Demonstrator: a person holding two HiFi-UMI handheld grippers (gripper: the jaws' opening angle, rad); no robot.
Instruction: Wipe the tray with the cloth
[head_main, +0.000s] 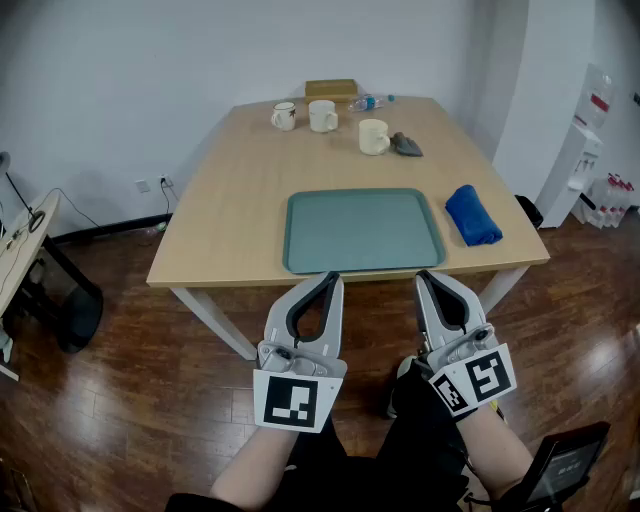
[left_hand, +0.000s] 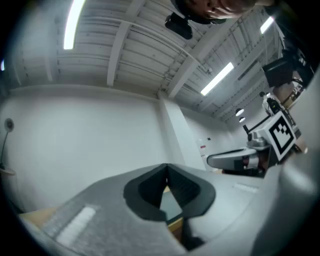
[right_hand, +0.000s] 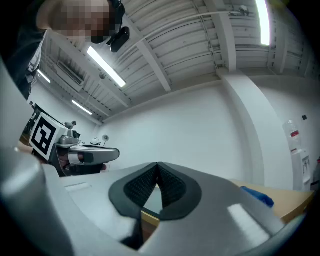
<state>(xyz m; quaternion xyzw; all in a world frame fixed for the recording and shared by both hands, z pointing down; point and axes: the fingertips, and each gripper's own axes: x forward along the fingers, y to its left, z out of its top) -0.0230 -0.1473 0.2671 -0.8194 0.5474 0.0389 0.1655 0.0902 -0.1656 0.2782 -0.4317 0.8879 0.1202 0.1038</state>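
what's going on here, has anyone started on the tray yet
Not yet. A person holds the left tongs and the right tongs in the air by the near edge of the wooden table, both shut and empty. The teal tray lies bare on the table, and the rolled blue cloth sits untouched to the tray's right.

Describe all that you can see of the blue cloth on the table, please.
The cloth is bright blue, soft-looking fabric, folded or rolled into a thick oblong bundle. It lies on the wooden table, right of the tray and apart from it, near the table's right edge. Only the table touches it.
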